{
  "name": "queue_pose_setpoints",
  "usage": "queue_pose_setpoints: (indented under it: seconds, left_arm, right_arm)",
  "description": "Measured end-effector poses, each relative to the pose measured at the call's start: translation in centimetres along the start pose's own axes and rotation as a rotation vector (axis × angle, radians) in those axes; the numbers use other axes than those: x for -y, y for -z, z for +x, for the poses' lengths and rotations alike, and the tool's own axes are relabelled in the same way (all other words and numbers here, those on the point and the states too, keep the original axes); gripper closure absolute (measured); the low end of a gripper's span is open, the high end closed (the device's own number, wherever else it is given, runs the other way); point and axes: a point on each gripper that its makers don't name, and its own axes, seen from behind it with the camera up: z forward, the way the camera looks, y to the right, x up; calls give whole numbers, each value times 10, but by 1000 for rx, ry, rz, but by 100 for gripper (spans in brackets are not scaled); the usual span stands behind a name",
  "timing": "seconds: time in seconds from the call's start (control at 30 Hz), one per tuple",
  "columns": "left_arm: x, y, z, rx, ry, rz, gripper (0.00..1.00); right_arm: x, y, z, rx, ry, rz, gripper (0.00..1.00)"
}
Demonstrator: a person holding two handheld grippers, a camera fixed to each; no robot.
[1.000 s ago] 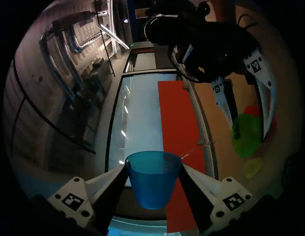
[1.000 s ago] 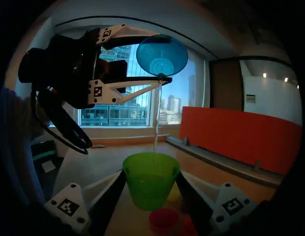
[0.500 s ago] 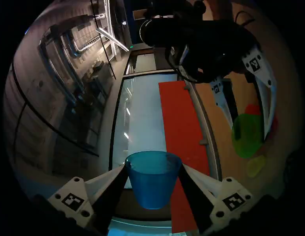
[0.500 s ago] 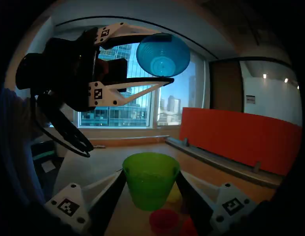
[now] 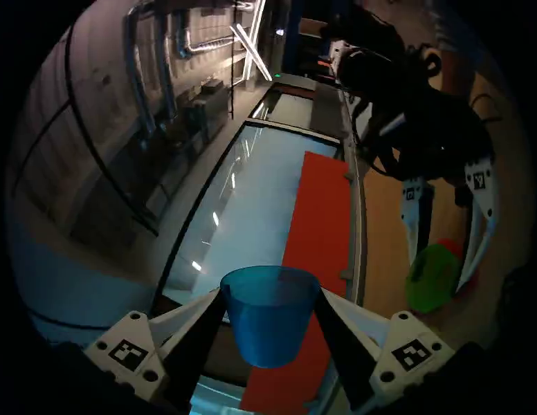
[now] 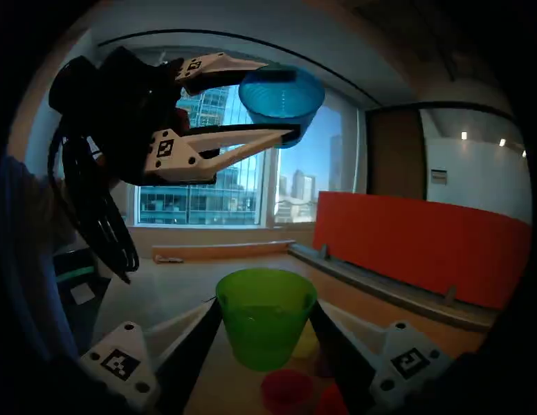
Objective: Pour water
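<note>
In the left gripper view my left gripper (image 5: 270, 319) is shut on a blue cup (image 5: 270, 324), and the room appears tipped sideways. Farther off at the right of that view the right gripper (image 5: 445, 257) holds a green cup (image 5: 431, 278). The right gripper view has my right gripper (image 6: 266, 330) shut on the green cup (image 6: 266, 324), upright, with some water in it. High above it the left gripper (image 6: 282, 104) grips the blue cup (image 6: 281, 97), tilted with its mouth turned away from the camera. No water stream shows.
A wooden table (image 6: 185, 290) lies below, with a red cup (image 6: 286, 389) and a yellow cup (image 6: 306, 342) just beyond the green one. An orange partition (image 6: 421, 238) runs along the right, with windows (image 6: 199, 200) behind. A person's blue sleeve (image 6: 23, 263) is at the left.
The water stream from the blue cup into the green cup has stopped. The left gripper has rotated the blue cup back from its steep pour tilt and risen slightly. The green cup stayed put.
</note>
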Motion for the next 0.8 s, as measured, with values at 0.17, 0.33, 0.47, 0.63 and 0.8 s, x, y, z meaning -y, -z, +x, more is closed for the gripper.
queue_pose_setpoints:
  seconds: [0.17,0.33,0.47,0.63,0.8]
  left_arm:
    - [3,-1,-12,12,185,-2,14]
    - [3,3,-23,25,351,-3,14]
    - [1,4,-31,35,485,-8,14]
    - [-2,2,-41,40,658,-18,14]
    - [-3,5,-49,35,836,-33,14]
  right_arm:
    - [-2,1,3,-6,-1,-6,10]
    - [-3,3,6,-6,3,-15,10]
    - [-5,4,7,-10,2,-19,10]
    - [-7,6,10,-15,1,-25,10]
    - [-9,8,11,-18,3,-29,10]
